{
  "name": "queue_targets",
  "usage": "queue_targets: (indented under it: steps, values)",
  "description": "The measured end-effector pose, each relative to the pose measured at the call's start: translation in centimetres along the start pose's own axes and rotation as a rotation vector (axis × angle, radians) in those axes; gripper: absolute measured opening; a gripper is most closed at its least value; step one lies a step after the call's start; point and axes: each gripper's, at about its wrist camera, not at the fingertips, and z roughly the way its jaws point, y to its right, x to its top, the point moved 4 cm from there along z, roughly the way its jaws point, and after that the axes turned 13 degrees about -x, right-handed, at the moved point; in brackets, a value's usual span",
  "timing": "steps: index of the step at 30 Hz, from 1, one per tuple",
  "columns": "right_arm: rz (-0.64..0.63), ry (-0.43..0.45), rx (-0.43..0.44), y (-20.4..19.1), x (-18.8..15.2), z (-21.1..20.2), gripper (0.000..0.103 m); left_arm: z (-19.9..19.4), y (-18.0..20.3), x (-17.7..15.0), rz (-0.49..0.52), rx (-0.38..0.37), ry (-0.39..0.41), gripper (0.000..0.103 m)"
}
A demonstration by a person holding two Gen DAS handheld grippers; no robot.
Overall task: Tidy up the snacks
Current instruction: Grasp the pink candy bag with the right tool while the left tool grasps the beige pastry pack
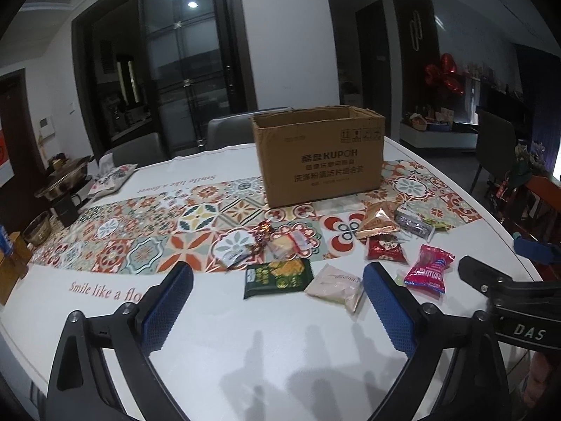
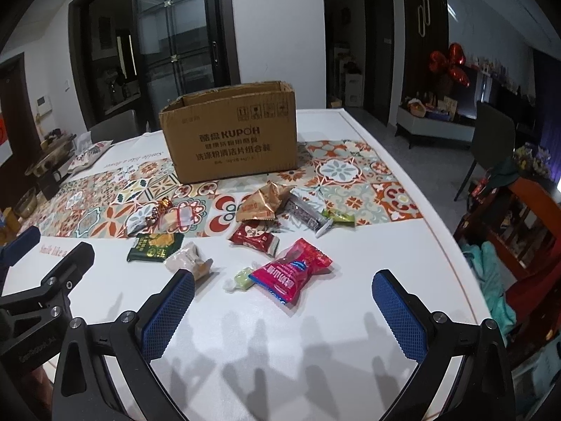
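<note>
An open cardboard box (image 1: 317, 156) (image 2: 229, 133) stands on the patterned runner of a white table (image 1: 245, 361). Several snack packets lie loose in front of it: a green packet (image 1: 278, 277) (image 2: 155, 247), a beige pouch (image 1: 336, 286) (image 2: 187, 261), a pink packet (image 1: 429, 267) (image 2: 292, 268), a red packet (image 1: 385, 249) (image 2: 254, 238), an orange bag (image 1: 377, 224) (image 2: 261, 203). My left gripper (image 1: 278, 286) is open, low over the table, just short of the green packet and beige pouch. My right gripper (image 2: 284, 287) is open just short of the pink packet, with a small green candy (image 2: 242, 277) beside that packet.
A metal pot (image 1: 65, 179) and a small bowl (image 1: 36, 228) sit at the table's left end. Chairs (image 1: 228, 131) stand behind the table. A dark chair (image 2: 491, 137) and a cluttered orange shelf (image 2: 519, 221) are off the right edge.
</note>
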Motion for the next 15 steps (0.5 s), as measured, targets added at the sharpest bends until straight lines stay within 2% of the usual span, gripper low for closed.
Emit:
queue_targets:
  steps: [6,15]
  values:
    - [-0.001,-0.046,0.010,-0.2,0.4,3.0,0.092,2.9,0.7,0.5,0.014,-0.051,-0.028,0.091]
    - [0.040,-0.160,0.063,-0.6,-0.1,7.3,0.072,6.7,2.9,-0.7,0.094,-0.134,-0.091,0.079]
